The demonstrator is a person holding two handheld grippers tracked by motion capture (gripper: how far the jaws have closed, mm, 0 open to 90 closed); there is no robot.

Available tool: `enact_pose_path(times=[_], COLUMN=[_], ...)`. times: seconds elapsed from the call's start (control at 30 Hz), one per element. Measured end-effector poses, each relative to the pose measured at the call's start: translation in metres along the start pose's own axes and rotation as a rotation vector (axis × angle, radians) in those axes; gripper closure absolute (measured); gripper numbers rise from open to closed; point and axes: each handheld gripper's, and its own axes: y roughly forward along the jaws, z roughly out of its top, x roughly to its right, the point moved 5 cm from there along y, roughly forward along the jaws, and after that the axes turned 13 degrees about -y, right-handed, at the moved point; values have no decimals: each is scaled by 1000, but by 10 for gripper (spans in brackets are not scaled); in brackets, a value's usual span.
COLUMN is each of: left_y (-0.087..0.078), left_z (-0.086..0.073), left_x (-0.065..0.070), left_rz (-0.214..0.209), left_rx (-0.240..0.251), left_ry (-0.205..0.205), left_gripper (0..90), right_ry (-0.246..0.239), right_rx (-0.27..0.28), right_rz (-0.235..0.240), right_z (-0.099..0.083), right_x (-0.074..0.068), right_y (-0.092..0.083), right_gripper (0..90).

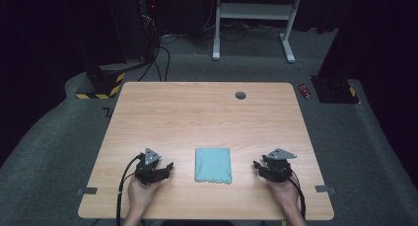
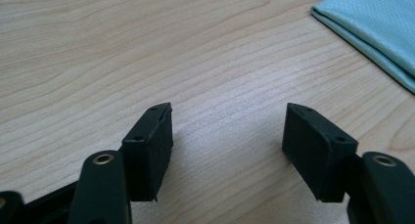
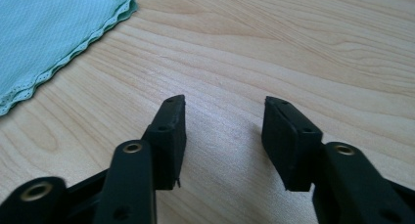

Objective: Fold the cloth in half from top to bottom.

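A folded light-teal cloth (image 1: 213, 165) lies flat near the front middle of the wooden table (image 1: 197, 112). My left gripper (image 1: 169, 167) rests low over the table to the cloth's left, jaws open with bare wood between them (image 2: 229, 121). The cloth's folded edge (image 2: 377, 28) reaches into the upper right of the left gripper view. My right gripper (image 1: 257, 165) sits to the cloth's right, also open and empty (image 3: 225, 109). The cloth's scalloped corner (image 3: 54, 33) lies at the upper left of the right gripper view. Neither gripper touches the cloth.
A round grey cable port (image 1: 240, 95) sits in the table near its far edge. Beyond the table stand a white desk frame (image 1: 254, 18) and dark equipment with yellow-black striped bases (image 1: 106, 85). A small red can (image 1: 304, 91) lies on the carpet at the right.
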Motion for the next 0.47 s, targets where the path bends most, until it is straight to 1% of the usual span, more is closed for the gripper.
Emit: enact_pose_path(times=[0.07, 0.1, 0.13, 0.47], left_y=[0, 0, 0, 0], left_z=[0, 0, 0, 0], left_x=[0, -1, 0, -1], left_rz=[5, 7, 9, 11], left_rx=[-2, -3, -2, -3], left_ry=[-6, -7, -10, -12], left_gripper=[340, 334, 332, 324], right_ry=[2, -4, 0, 1], right_rx=[-2, -1, -1, -3], right_rz=[3, 2, 2, 1], right_z=[0, 0, 0, 0], right_x=[0, 0, 0, 0], right_y=[0, 0, 0, 1], right_gripper=[473, 470, 466, 463])
